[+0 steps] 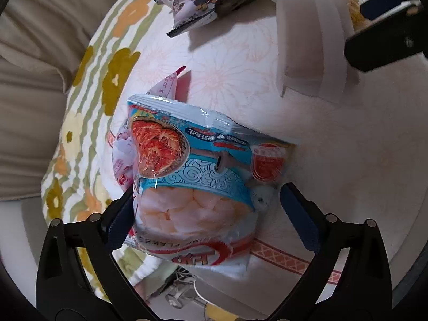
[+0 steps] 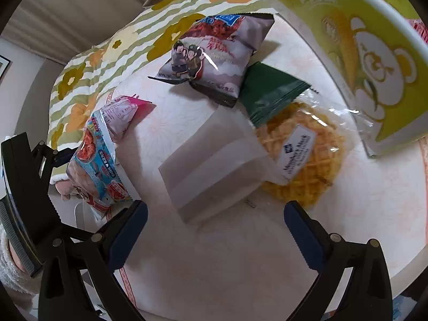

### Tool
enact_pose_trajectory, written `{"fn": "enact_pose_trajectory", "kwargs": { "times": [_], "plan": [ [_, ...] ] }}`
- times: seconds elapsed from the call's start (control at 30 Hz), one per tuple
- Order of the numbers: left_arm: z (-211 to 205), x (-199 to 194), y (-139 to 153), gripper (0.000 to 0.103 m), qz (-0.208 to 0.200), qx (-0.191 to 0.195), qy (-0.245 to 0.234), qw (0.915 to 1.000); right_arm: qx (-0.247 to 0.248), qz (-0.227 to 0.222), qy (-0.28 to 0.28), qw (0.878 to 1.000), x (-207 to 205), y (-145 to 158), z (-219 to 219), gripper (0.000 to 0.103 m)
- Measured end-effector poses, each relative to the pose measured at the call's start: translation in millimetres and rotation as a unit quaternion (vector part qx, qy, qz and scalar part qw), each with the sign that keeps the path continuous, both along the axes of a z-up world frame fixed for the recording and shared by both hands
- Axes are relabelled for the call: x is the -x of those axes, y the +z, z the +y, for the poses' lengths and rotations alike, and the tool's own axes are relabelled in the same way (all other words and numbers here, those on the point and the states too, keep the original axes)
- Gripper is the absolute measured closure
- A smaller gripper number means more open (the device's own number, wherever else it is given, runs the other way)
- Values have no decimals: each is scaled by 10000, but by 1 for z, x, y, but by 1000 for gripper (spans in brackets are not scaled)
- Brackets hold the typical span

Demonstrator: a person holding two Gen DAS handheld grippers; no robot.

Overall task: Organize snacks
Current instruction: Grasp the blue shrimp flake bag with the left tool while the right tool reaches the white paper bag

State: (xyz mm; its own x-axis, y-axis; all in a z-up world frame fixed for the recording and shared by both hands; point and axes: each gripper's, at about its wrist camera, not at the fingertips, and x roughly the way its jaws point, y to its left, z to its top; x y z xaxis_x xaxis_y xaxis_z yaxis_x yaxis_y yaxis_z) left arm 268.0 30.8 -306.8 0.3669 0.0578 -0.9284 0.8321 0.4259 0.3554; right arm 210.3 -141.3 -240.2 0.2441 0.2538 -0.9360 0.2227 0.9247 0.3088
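A blue and white shrimp-flake bag point(image 1: 192, 176) lies near the table's edge, partly on a pink packet point(image 1: 165, 85). My left gripper point(image 1: 207, 195) straddles the bag's lower half. Its left pad touches the bag's side, and a narrow gap shows at the right pad. In the right wrist view the same bag point(image 2: 99, 165) lies at the left. My right gripper point(image 2: 216, 208) stands open above bare table, with nothing between its fingers. A plain white packet point(image 2: 214, 165) lies just beyond its tips.
On the round white table point(image 2: 227, 262) lie a grey bag with cartoon figures point(image 2: 211, 53), a dark green packet point(image 2: 270, 93), a wrapped waffle point(image 2: 302, 155) and a big yellow-green bag point(image 2: 374, 67). A flowered cushion point(image 2: 107, 53) lies past the far-left rim.
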Motion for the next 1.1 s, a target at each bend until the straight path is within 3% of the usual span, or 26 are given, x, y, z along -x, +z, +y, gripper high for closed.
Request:
{"fn": "enact_pose_trajectory", "kwargs": {
  "times": [0.03, 0.2, 0.4, 0.57, 0.73, 0.83, 1.1],
  "plan": [
    [2, -2, -1, 13, 101, 51, 50, 9999, -54, -15, 0, 10000, -1, -1, 1, 1],
    [10, -21, 1, 16, 677, 536, 527, 9949, -59, -80, 102, 9999, -8, -2, 9, 1],
    [29, -42, 10, 29, 1342, 1341, 1382, 9721, 99, -100, 156, 9998, -21, -5, 19, 1],
    [36, -38, 14, 34, 1369, 1534, 1663, 9644, 269, -221, 266, 9990, -31, -5, 28, 1],
    [50, -41, 14, 34, 1627, 1810, 2186, 9450, 261, -231, 384, 9987, -48, -15, 36, 2],
    [54, -42, 14, 34, 1672, 1903, 2354, 9383, 367, -224, 473, 9980, -56, -20, 41, 3],
    [47, -46, 2, 28, 1689, 1859, 2391, 9379, 933, -202, 827, 9920, -58, -25, 52, 16]
  ]
}}
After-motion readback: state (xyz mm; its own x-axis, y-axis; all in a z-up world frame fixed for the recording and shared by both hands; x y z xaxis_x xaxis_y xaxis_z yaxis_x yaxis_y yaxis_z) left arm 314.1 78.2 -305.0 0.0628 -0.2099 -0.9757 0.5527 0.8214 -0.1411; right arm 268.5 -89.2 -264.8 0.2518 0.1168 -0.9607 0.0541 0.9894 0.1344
